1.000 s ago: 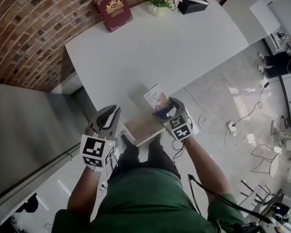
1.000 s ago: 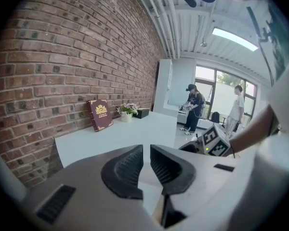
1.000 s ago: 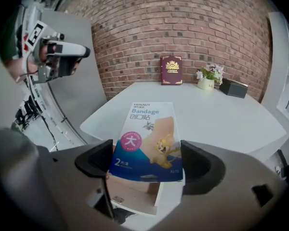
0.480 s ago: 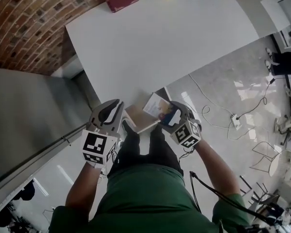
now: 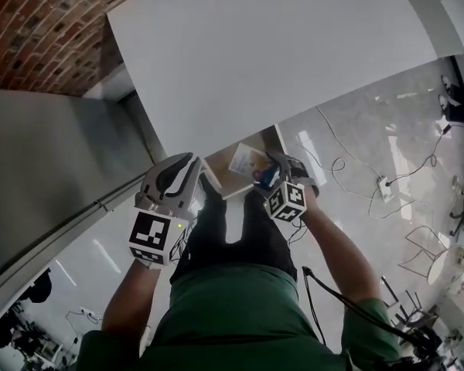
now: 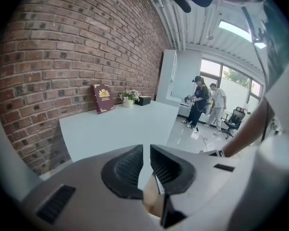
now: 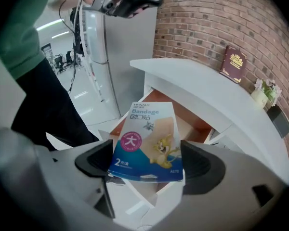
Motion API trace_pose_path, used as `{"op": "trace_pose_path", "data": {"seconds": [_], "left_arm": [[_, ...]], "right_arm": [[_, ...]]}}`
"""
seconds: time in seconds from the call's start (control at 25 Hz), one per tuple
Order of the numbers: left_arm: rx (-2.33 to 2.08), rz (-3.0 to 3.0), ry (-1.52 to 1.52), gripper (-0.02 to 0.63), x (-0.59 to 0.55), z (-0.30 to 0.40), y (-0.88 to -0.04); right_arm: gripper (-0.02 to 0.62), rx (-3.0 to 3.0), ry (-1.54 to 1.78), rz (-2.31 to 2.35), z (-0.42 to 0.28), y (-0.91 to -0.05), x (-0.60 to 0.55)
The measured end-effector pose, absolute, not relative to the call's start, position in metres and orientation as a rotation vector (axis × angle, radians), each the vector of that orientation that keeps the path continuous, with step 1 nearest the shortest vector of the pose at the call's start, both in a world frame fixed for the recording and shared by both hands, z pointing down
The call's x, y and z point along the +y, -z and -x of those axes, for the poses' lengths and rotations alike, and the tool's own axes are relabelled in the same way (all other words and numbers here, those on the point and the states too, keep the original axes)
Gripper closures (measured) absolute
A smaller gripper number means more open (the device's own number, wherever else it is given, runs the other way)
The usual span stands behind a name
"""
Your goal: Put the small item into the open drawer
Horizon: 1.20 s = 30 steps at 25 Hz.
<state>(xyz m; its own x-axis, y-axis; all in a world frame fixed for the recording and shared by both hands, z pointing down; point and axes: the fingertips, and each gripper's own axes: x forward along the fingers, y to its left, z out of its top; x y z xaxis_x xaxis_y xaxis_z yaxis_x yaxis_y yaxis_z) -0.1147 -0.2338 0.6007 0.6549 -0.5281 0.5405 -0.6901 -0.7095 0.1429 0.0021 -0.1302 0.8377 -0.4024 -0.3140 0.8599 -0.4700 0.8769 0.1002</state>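
Observation:
A small blue and white bandage box [image 7: 147, 141] sits between the pads of my right gripper [image 7: 149, 165], which is shut on it. In the head view the bandage box [image 5: 246, 159] hangs over the open drawer [image 5: 224, 180], a shallow brown wooden tray pulled out from under the white table [image 5: 278, 52], with my right gripper [image 5: 267, 172] just behind the box. The right gripper view shows the drawer [image 7: 192, 124] below and beyond the box. My left gripper [image 5: 187, 168] hovers at the drawer's left side. Its jaws [image 6: 146, 150] stand almost together with nothing between them.
The person's dark trouser legs [image 5: 232, 230] stand right at the drawer's front. Cables and a power strip [image 5: 371, 184] lie on the glossy floor at right. A brick wall [image 6: 62, 57], a red book [image 6: 102, 98] and a potted plant [image 6: 129, 97] are at the table's far end. Two people [image 6: 204, 105] stand far off.
My right gripper has come down and rolled, bringing the bandage box lower over the drawer. The left gripper has sunk a little. The head view has tilted down, so the book and plant have left it.

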Motion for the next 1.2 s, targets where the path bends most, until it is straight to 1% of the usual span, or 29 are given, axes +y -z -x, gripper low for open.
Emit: {"op": "trace_pose_path", "data": {"seconds": [0.36, 0.64, 0.88, 0.96, 1.04, 1.2], "left_arm": [[-1.014, -2.484, -0.716, 0.565, -0.233, 0.127, -0.629], [-1.042, -2.435, -0.731, 0.565, -0.229, 0.134, -0.648], [-1.041, -2.399, -0.735, 0.565, -0.22, 0.135, -0.66], [-1.046, -2.387, -0.729, 0.565, -0.219, 0.134, -0.66], [-1.061, -2.397, -0.719, 0.565, -0.221, 0.134, -0.661], [-1.073, -2.403, -0.711, 0.565, -0.223, 0.129, -0.659]], "right_arm": [[0.153, -1.953, -0.02, -0.434, 0.022, -0.917, -0.156], [0.152, -1.894, 0.105, -0.308, 0.028, -0.967, -0.167], [0.15, -1.859, 0.271, -0.222, 0.036, -0.981, -0.178], [0.141, -1.836, 0.304, -0.22, 0.036, -0.984, -0.183], [0.116, -1.831, 0.278, -0.25, 0.034, -0.986, -0.187], [0.119, -1.851, 0.208, -0.305, 0.027, -0.984, -0.184]]}}
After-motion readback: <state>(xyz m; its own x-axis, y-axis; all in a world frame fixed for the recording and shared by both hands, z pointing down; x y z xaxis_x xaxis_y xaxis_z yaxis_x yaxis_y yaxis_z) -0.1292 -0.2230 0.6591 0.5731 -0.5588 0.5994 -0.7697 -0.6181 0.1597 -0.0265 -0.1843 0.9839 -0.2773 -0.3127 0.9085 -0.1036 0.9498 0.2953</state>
